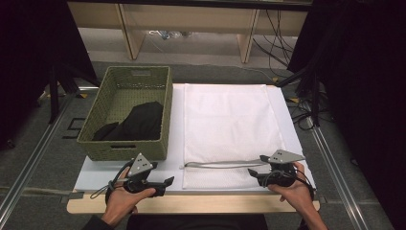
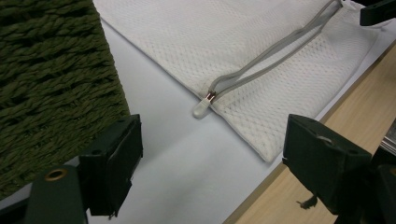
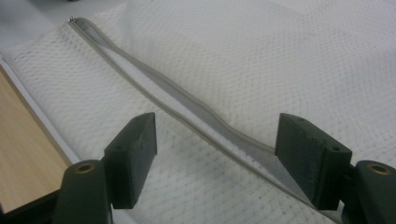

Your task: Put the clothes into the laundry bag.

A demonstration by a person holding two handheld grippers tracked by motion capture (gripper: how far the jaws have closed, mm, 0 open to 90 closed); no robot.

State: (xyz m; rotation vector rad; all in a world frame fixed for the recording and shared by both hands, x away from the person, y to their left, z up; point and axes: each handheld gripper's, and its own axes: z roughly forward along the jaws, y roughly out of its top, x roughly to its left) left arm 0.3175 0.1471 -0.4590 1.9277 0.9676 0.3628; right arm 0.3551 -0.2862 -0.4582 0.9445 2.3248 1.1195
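White tabletop (image 1: 95, 175) with a wooden front edge, dark curtains on both sides, and everything hangs off the mesh laundry bag (image 1: 225, 120) lying flat in the middle, so I'll place things from that. Just left of the bag sits a green woven basket (image 1: 125, 143) with black clothing (image 1: 136, 122) in it. The bag's grey zipper (image 1: 218, 165) runs across its near end and looks unzipped, with the two tapes gaping a bit, and the pull tab (image 2: 202, 107) sits at the bag's left edge. The left gripper (image 1: 165, 182) is off the bag's near left corner, over bare table, jaws spread wide with nothing between them. The right gripper (image 1: 253, 172) is at the bag's near right, at the zipper's right end, also wide open, and in the right gripper view the zipper tape runs between its jaws without the pads pressing on it. My read is that the step is opening the bag's mouth so the clothing can go in. To do it well, I'd pinch just the upper tape on the right side, not both layers, and lift gently so the mouth parts. The left one should grab near the pull tab end so the fabric doesn't slide or bunch up.
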